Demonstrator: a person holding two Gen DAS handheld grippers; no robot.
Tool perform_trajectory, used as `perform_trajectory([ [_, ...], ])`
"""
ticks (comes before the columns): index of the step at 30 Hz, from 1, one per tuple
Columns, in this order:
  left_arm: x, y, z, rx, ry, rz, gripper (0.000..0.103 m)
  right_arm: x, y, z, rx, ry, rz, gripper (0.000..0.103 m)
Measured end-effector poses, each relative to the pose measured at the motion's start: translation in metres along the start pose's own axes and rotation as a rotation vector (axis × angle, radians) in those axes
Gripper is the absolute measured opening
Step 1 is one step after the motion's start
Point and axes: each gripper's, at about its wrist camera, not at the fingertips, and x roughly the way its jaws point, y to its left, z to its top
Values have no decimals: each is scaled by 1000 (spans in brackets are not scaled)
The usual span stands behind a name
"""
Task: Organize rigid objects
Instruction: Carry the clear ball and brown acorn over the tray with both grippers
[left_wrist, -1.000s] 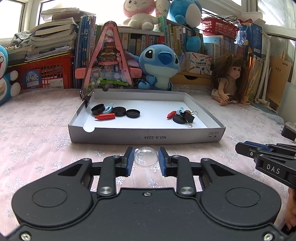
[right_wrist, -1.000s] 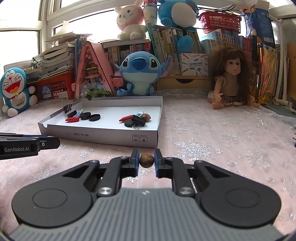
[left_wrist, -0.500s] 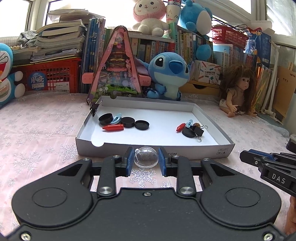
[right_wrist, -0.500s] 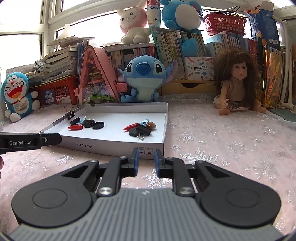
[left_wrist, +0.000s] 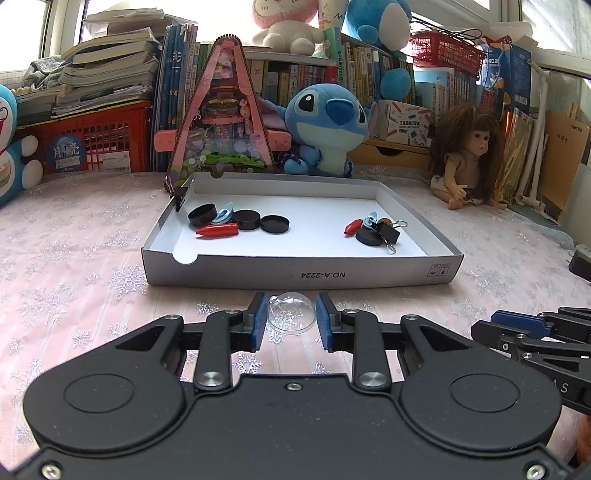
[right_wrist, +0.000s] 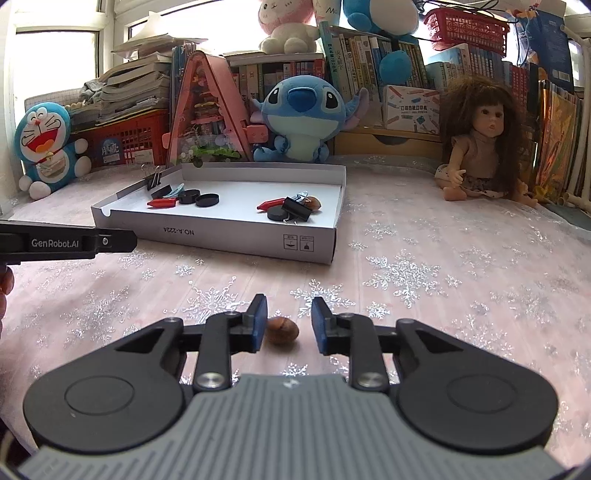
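A clear plastic dome (left_wrist: 291, 313) sits between the fingers of my left gripper (left_wrist: 291, 321), which is shut on it just in front of the white cardboard tray (left_wrist: 303, 275). My right gripper (right_wrist: 289, 325) is open, its jaws apart around a brown nut (right_wrist: 282, 330) that lies on the pink snowflake cloth. The tray (right_wrist: 236, 240) holds black caps (left_wrist: 274, 223), red crayon-like pieces (left_wrist: 218, 230), a blue clip and a black binder clip (left_wrist: 388, 232). The left gripper's side (right_wrist: 66, 243) shows in the right wrist view.
A binder clip (right_wrist: 152, 180) grips the tray's far left rim. Behind the tray stand a pink triangular toy house (left_wrist: 221, 110), a Stitch plush (left_wrist: 325, 125), a doll (left_wrist: 471, 155), a red basket and shelves of books. A Doraemon plush (right_wrist: 46, 144) sits far left.
My right gripper had the nut pinched a second ago, then looked empty; now it is open with the nut lying between its jaws. My left gripper still holds the dome, lower than half a second ago.
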Motion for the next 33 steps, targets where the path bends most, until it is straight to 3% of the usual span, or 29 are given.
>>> perform_trajectory([
  [13, 1, -1, -5, 5, 19, -2, 27, 5, 5, -5, -14, 34, -16, 45],
  [19, 1, -2, -4, 7, 12, -5, 27, 5, 8, -4, 10, 40, -36, 29],
  [33, 1, 3, 11, -1, -13, 9, 27, 10, 8, 24, 21, -16, -25, 28],
])
